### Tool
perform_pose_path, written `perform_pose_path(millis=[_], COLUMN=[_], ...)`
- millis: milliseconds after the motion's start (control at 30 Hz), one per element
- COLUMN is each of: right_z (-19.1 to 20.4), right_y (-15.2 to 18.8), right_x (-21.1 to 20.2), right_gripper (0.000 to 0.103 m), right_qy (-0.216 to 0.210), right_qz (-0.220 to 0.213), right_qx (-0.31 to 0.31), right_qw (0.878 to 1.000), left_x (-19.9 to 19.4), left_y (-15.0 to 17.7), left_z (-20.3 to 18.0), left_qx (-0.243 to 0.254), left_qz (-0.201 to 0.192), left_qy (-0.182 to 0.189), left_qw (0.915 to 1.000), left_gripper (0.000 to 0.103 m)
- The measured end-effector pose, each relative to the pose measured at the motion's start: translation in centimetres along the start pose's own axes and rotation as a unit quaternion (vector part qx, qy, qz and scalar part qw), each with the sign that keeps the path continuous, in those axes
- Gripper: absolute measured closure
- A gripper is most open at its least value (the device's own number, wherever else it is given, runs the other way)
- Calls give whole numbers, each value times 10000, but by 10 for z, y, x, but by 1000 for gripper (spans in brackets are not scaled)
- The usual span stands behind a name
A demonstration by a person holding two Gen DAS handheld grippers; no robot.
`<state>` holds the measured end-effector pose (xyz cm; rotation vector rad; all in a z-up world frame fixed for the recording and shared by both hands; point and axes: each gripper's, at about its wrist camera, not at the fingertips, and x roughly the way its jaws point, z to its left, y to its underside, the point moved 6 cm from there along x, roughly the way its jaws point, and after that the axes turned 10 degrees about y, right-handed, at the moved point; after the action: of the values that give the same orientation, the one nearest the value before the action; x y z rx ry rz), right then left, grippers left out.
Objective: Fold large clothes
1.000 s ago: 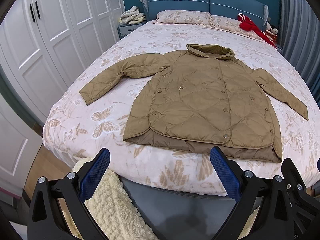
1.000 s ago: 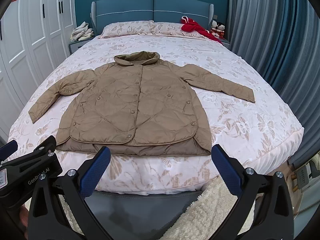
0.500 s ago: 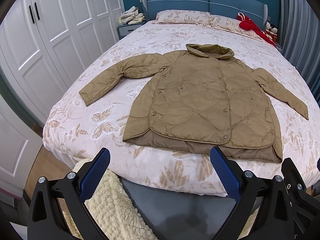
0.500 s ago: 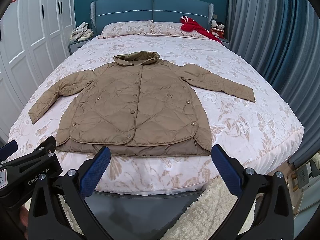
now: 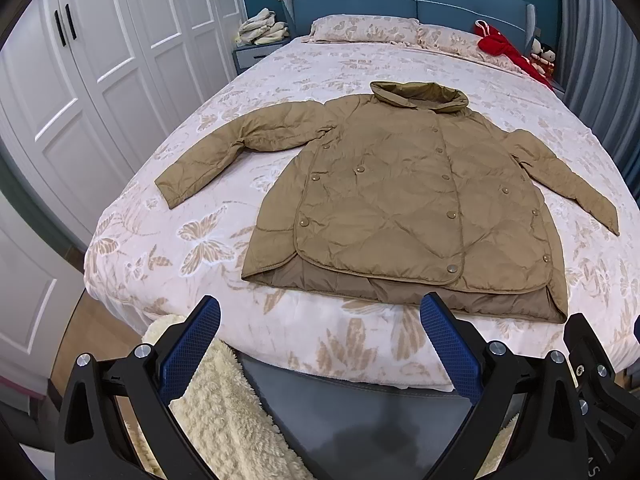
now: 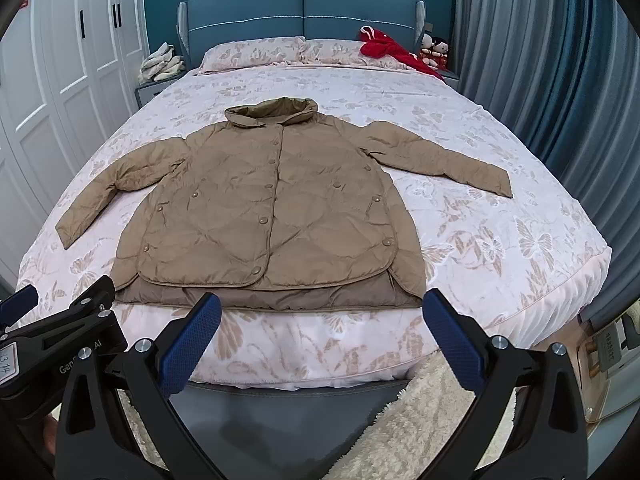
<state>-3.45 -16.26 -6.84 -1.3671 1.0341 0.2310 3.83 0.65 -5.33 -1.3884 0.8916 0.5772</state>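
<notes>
We are at the foot of the bed, and the tan quilted snap-button jacket lies flat on its front-up side across the pink butterfly-print bedspread, collar toward the blue padded headboard, hem toward us, both sleeves spread out to the sides. Our left gripper hangs off the bed's near edge with its blue-padded jaws spread wide and nothing between them; our right gripper does the same, jaws parted and empty, just short of the jacket's hem. In the right wrist view we see the left gripper's black body low on the left side.

Around us: a cream fluffy rug on the floor below the bed end, white panelled wardrobe doors along the left, grey-blue curtains down the right. Two floral pillows sit at the head, a red garment draped beside them, small dolls on the far nightstand, and a heap of pale folded cloth on the near-left nightstand. Nothing lies on the jacket itself; the bedspread around it is open on every side.
</notes>
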Motion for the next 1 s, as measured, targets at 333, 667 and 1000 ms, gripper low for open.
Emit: perform_pose_path(millis=[333, 667, 1000], right_z=[-2, -9, -55], right_y=[0, -8, -41], right_x=[9, 37, 95], right_gripper=[5, 5, 5], right_qy=[-123, -121, -259], right_qz=[89, 297, 203], right_qx=[96, 325, 764], right_qw=[9998, 9990, 9965], left_x=[6, 29, 57], left_y=[-1, -12, -26], left_z=[-2, -11, -17], left_qx=[-8, 69, 5], left_qz=[78, 142, 243], left_qy=[35, 16, 181], left_qw=[10000, 9999, 9995], left_gripper=[5, 5, 5])
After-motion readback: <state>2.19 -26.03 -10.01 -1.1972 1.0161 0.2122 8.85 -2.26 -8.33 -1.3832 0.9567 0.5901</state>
